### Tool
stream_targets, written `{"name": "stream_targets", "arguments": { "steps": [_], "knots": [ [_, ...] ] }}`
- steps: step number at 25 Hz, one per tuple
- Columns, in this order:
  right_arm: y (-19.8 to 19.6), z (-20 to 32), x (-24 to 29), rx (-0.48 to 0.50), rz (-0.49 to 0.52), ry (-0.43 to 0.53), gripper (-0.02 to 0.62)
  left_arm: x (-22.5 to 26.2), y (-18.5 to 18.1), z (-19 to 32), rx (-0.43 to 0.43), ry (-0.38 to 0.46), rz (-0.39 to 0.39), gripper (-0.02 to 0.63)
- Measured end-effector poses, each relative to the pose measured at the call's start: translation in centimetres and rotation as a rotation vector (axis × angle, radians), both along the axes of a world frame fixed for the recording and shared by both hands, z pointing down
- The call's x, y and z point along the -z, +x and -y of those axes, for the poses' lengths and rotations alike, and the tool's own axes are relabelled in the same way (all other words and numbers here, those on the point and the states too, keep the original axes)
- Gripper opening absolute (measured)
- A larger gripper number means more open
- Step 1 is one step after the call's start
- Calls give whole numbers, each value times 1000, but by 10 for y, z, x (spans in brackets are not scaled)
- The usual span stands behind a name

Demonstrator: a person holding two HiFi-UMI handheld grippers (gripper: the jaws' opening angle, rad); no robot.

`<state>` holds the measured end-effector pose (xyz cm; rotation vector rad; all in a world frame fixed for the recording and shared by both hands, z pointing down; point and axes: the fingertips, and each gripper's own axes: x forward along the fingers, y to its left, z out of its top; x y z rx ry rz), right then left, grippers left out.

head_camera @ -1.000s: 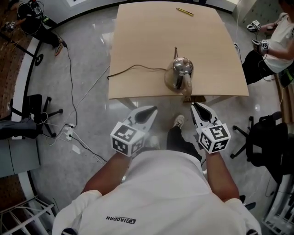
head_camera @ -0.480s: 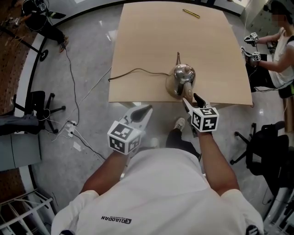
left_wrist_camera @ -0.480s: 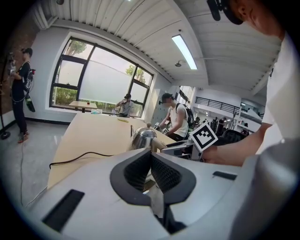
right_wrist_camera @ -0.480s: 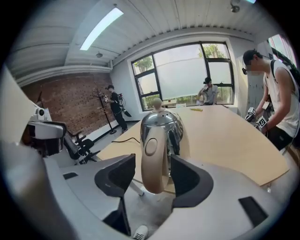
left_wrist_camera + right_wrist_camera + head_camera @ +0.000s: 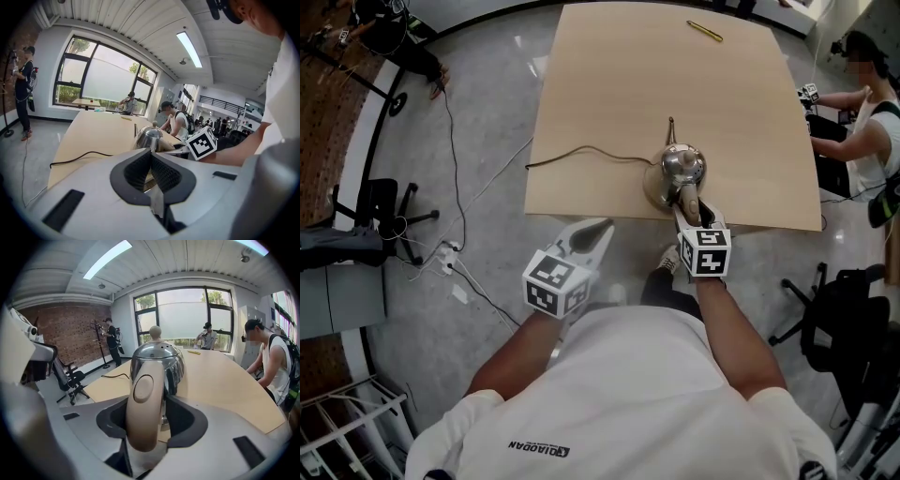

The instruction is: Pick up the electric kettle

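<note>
The steel electric kettle point(image 5: 680, 169) stands on its base near the front edge of the tan table point(image 5: 609, 84), its beige handle point(image 5: 686, 199) pointing toward me. My right gripper point(image 5: 694, 211) has just been opening its jaws and now stands open around that handle point(image 5: 143, 404); the handle fills the gap, with room left on one side. In the right gripper view the kettle point(image 5: 157, 362) looms just beyond the jaws. My left gripper point(image 5: 598, 228) hangs shut and empty off the table's front edge, left of the kettle point(image 5: 149, 138).
A black cord point(image 5: 581, 155) runs left from the kettle across the table. A yellow pen point(image 5: 705, 31) lies at the far edge. A person point(image 5: 862, 122) sits at the table's right side. Office chairs point(image 5: 380, 211) point(image 5: 834, 300) and floor cables flank me.
My right gripper went forward to the kettle and its jaws went from shut to open around the handle. The left gripper shifted only slightly.
</note>
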<state>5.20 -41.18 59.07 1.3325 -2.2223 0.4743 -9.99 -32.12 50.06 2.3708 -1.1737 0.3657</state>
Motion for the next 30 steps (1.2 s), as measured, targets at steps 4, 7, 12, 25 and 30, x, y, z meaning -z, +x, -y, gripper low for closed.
{"name": "stream_targets", "arguments": {
  "steps": [4,7,12,25,30],
  "knots": [
    [11,4,4,-10,-17,28,143,-1,1,3,3,-5,-1,-5],
    [13,10,11,13,18,58,138,2,3,6,0,2,-2,-5],
    [13,37,46,13,69,165,123,16,3,14,8,37,1,-5],
    [6,55,132,65,182,293,84,36,-22,15,76,89,-8,-5],
    [-5,29,157,83,227,293,83,53,-27,11,65,120,-35,-5]
  ]
}}
